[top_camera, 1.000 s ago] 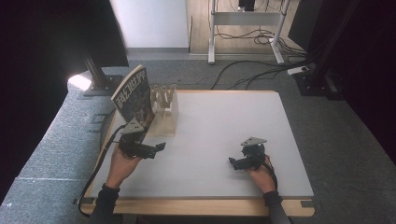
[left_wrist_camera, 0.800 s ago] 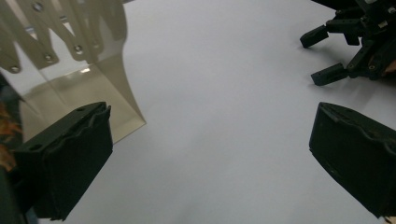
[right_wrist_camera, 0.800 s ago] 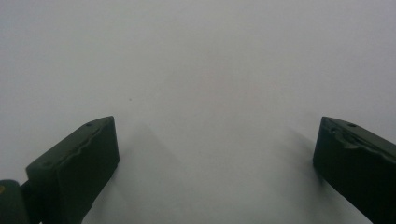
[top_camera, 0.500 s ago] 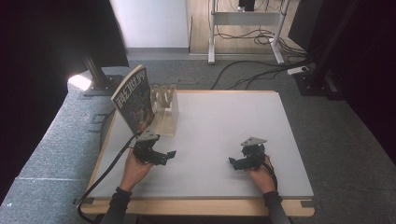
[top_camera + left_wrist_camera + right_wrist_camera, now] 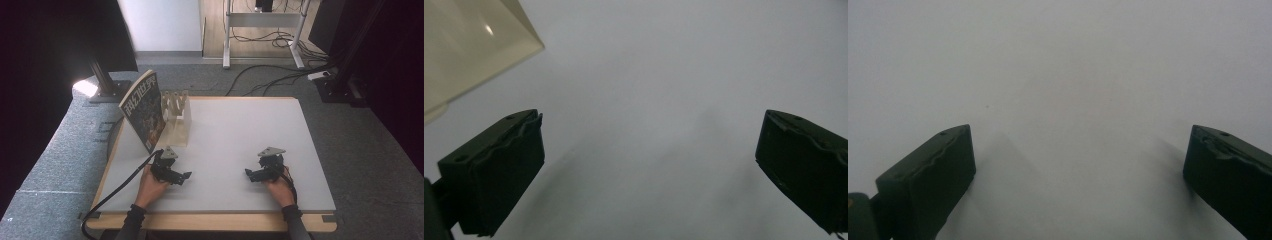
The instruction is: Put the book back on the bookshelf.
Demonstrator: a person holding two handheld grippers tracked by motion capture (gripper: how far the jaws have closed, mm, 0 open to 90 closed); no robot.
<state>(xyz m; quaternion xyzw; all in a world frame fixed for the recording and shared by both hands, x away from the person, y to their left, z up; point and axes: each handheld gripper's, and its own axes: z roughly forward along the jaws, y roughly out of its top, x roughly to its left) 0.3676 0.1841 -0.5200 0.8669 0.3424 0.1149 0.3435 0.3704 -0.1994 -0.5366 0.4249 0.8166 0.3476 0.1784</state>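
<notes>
The book (image 5: 144, 111) stands tilted against the pale wooden rack (image 5: 176, 119) at the far-left corner of the counter (image 5: 240, 130). The left tongs (image 5: 186, 175) rest near it, jaws spread wide and holding nothing; a rack corner (image 5: 471, 45) shows in the left gripper view. The right tongs (image 5: 248, 173) sit well apart, also spread and empty. To grasp the book well, I judge the left tongs should approach its near edge squarely, closing on the cover without tipping it off the rack.
</notes>
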